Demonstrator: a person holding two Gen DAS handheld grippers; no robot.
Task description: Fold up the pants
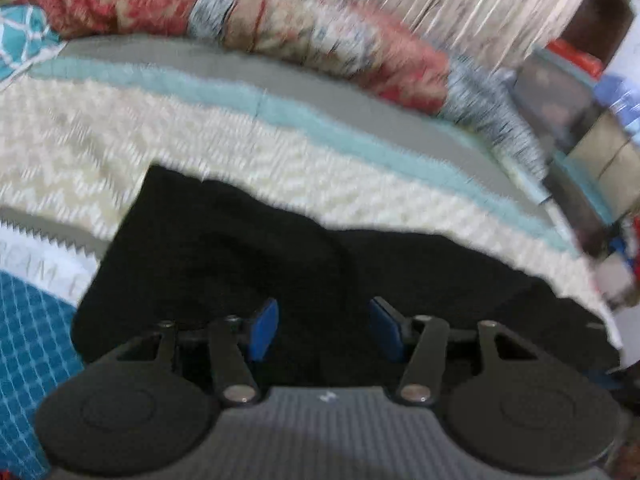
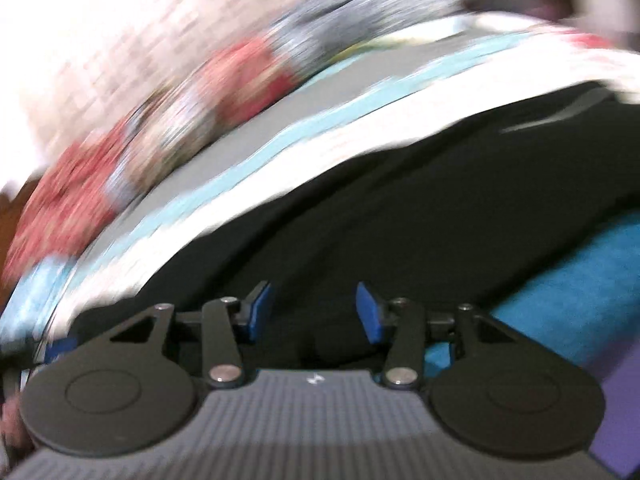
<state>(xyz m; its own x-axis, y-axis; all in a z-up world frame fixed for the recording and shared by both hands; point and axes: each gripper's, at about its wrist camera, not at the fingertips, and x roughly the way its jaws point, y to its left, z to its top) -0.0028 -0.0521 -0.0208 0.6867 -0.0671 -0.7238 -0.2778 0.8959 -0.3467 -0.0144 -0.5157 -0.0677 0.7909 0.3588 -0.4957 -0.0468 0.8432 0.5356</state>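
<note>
Black pants (image 1: 304, 264) are lying spread on the bed, over a cream chevron blanket (image 1: 120, 136) with a teal stripe; taken as landmark. A red patterned quilt (image 1: 328, 40) is bunching on the far side of the pants, beyond the blanket.

Left gripper (image 1: 324, 326) is hovering over the near edge of the pants, blue pads parted about halfway, nothing between them; dark cloth is showing through the gap, but no fold is rising into it. Whether the pads are brushing the fabric cannot be told.

Right gripper (image 2: 316, 310) is likewise sitting at the near edge of the pants, jaws at a middling gap, nothing pinched. A teal towel-like cloth (image 2: 580, 288) is lying just beside the pants on this gripper's right.

Both views are smearing badly; detail on seams and waistband is unreadable.

Key relation: the pants are lying ahead of and beneath both grippers, long axis running crosswise to the fingers, roughly side to side. Each gripper is sitting over its own portion of the near edge; neither is reading clearly nearer. Judgement: a grasp along that near edge is the likely next need, one hand per end.
</note>
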